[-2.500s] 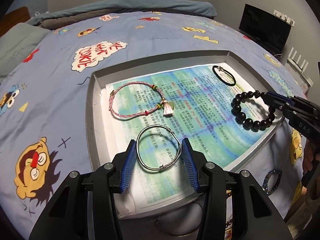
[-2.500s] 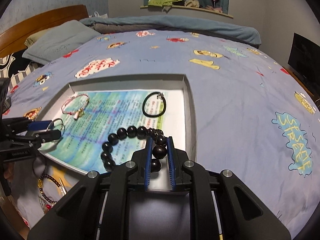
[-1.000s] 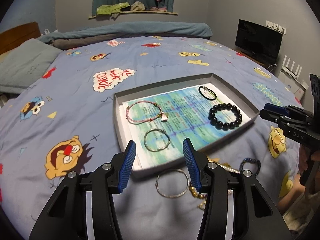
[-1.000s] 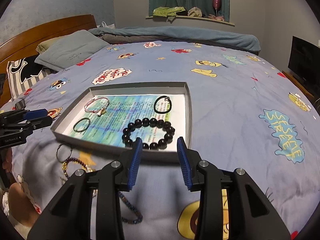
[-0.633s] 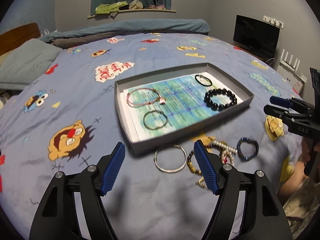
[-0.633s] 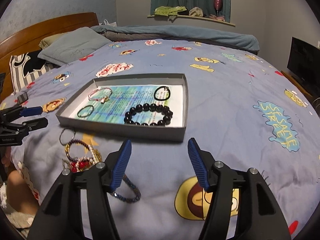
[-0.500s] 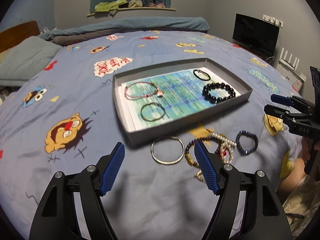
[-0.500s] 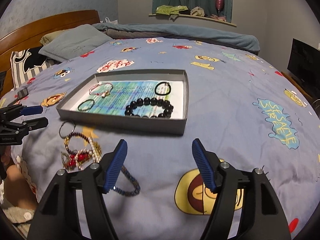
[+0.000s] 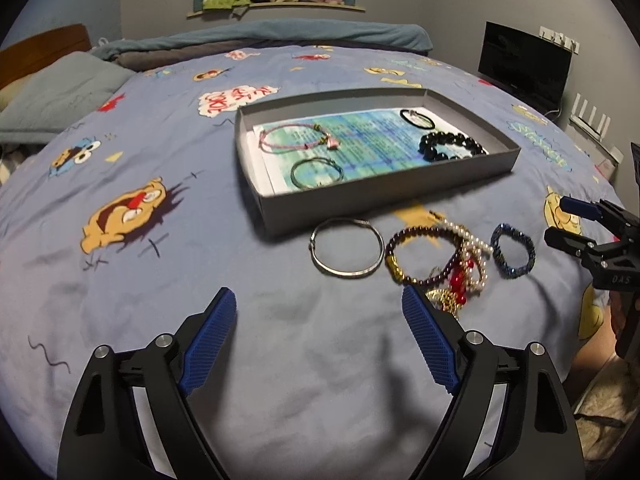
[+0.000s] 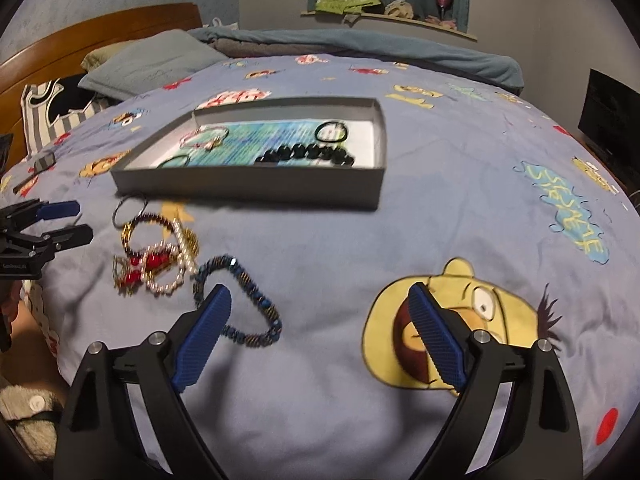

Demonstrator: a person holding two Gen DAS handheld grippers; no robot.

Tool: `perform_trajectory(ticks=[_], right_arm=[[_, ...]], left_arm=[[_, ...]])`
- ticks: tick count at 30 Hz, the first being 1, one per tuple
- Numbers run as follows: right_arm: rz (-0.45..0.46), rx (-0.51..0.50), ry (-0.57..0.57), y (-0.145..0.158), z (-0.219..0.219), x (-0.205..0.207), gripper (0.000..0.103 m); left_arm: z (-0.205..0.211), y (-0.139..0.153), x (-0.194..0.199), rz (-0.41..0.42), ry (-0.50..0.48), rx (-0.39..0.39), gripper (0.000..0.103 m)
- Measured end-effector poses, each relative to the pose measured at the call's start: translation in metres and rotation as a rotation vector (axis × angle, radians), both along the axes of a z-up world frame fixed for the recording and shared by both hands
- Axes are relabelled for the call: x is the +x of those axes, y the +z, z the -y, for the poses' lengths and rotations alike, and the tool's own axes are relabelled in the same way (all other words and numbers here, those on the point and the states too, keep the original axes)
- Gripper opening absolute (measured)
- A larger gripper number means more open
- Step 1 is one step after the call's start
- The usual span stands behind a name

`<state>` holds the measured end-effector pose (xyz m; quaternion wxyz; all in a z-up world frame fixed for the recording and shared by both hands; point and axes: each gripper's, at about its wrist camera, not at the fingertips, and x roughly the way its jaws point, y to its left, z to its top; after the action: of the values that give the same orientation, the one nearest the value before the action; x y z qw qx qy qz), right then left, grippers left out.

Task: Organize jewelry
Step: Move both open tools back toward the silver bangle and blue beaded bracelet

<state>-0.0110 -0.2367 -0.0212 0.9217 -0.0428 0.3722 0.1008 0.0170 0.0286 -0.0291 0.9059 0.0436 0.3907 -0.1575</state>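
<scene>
A grey tray lies on the bed. In it are a pink cord bracelet, a silver bangle, a black bead bracelet and a black hair tie. In front of the tray lie a silver bangle, a tangle of purple, pearl, gold and red bracelets, and a dark blue beaded bracelet. My left gripper is open and empty, near the loose pile. My right gripper is open and empty, its left finger over the blue bracelet.
The bed has a blue cartoon-print cover. Pillows and a wooden headboard are at the far left. A black monitor stands off the bed's right side. A folded blanket lies along the far edge.
Both grippers let go of their bracelets in the tray, opened wide and pulled back toward the near edge. The loose jewelry in front of the tray came into view.
</scene>
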Motion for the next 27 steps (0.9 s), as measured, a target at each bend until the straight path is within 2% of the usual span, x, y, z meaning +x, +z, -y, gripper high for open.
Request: perform_trajectory(ticks=[22, 27], right_arm=[[-0.004, -0.011, 0.043, -0.021, -0.021, -0.002, 0.088], [-0.001, -0.015, 0.054, -0.021, -0.024, -0.002, 0.078]], left_arm=[[0.007, -0.010, 0.003, 0.022, -0.001, 0.000, 0.086], [0.008, -0.008, 0.014, 0.040, 0.020, 0.000, 0.086]])
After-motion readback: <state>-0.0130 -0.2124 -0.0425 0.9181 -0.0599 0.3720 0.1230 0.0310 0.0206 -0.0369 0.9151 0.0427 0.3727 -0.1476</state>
